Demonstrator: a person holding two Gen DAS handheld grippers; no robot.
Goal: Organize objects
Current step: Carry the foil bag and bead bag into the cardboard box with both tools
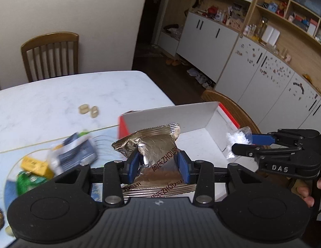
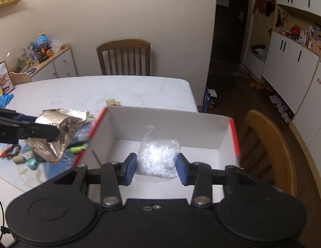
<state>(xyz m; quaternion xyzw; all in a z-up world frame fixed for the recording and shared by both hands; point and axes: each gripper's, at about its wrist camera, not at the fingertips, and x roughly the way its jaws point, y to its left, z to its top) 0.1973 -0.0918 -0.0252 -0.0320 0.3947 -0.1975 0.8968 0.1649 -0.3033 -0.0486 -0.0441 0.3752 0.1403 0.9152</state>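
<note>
My left gripper [image 1: 158, 165] is shut on a crinkled gold foil snack packet [image 1: 154, 146], held above the near left edge of an open box [image 1: 203, 142] with white inside and red outside. The same foil packet [image 2: 59, 130] hangs left of the box [image 2: 201, 128] in the right wrist view, with the left gripper [image 2: 54, 129] around it. My right gripper [image 2: 156, 166] is shut on a clear plastic bag of white bits [image 2: 157, 157], held over the box's inside. From the left wrist view that bag [image 1: 236, 139] and the right gripper [image 1: 242, 141] sit at the box's right side.
On the white marble table [image 1: 57, 103] left of the box lie blurred packets [image 1: 75, 150], a yellow one [image 1: 34, 165], a green one [image 1: 28, 181] and two small rings [image 1: 89, 110]. Wooden chairs [image 2: 124, 56] [image 2: 272, 148] stand behind and right of the table. White cabinets [image 1: 253, 66] line the right wall.
</note>
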